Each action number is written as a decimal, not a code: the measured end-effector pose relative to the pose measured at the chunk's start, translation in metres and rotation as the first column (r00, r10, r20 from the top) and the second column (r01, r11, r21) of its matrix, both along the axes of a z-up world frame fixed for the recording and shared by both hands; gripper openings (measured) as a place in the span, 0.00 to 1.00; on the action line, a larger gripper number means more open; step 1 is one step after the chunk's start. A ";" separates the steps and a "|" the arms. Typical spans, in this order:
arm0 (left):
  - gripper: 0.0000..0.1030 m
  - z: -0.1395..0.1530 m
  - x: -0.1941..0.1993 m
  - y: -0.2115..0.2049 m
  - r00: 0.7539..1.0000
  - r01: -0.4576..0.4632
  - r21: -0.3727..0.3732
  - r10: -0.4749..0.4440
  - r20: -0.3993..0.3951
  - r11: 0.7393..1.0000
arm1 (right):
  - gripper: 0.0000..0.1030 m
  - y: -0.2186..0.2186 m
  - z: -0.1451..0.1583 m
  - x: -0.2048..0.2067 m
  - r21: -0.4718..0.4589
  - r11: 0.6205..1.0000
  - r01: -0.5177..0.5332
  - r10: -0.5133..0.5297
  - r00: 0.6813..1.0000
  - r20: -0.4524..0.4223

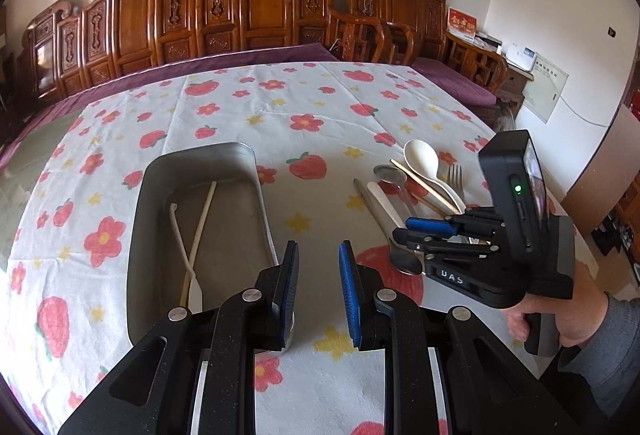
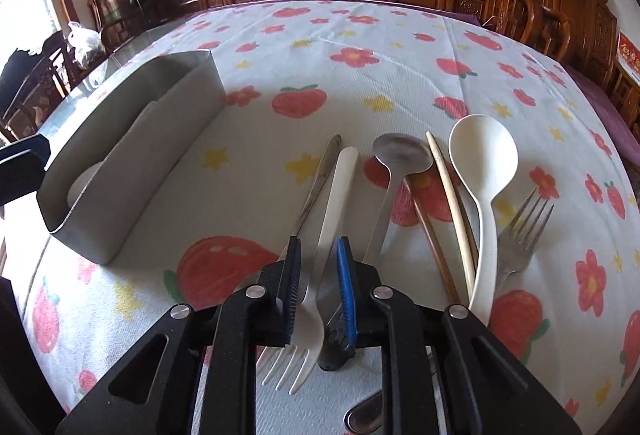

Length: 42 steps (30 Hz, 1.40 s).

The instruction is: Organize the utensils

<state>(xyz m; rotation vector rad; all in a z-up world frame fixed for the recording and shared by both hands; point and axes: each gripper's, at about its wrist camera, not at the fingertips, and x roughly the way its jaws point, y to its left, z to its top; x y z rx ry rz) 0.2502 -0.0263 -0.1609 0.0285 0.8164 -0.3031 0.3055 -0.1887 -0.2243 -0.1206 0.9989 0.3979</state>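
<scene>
A metal tray [image 1: 160,195] holds a pale chopstick [image 1: 202,223] and a white spoon [image 1: 180,235]; the tray also shows in the right wrist view [image 2: 160,139]. My left gripper [image 1: 319,255] is open and empty beside the tray's right side. My right gripper [image 2: 319,247] stands around a white plastic fork [image 2: 336,203] in a row of utensils, jaws narrow, contact unclear. Beside it lie a metal-handled utensil [image 2: 316,183], a metal spoon [image 2: 400,155], chopsticks [image 2: 448,195], a large white spoon [image 2: 484,163] and a metal fork [image 2: 524,227].
A strawberry-print cloth [image 1: 300,103] covers the table. Carved wooden benches [image 1: 256,3] with purple cushions line the far edge. The right gripper's body and the holding hand [image 1: 560,307] show in the left wrist view, over the utensil row.
</scene>
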 end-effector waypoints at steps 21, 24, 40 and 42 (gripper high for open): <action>0.19 -0.017 -0.009 -0.051 0.999 0.038 0.071 -0.036 -0.024 0.997 | 0.08 -0.083 0.043 -0.015 0.149 0.981 0.123 -0.132 0.990 0.054; 0.19 -0.021 -0.009 -0.069 0.997 0.066 0.098 -0.062 -0.042 0.993 | 0.08 -0.096 0.041 -0.013 0.150 0.979 0.142 -0.150 0.987 0.049; 0.19 -0.066 0.012 -0.140 0.981 0.161 0.272 -0.123 -0.153 0.949 | 0.08 -0.109 0.038 -0.005 0.176 0.974 0.144 -0.149 0.989 0.015; 0.19 -0.068 0.015 -0.140 0.982 0.155 0.287 -0.114 -0.154 0.945 | 0.08 -0.109 0.038 -0.006 0.176 0.974 0.142 -0.147 0.989 0.014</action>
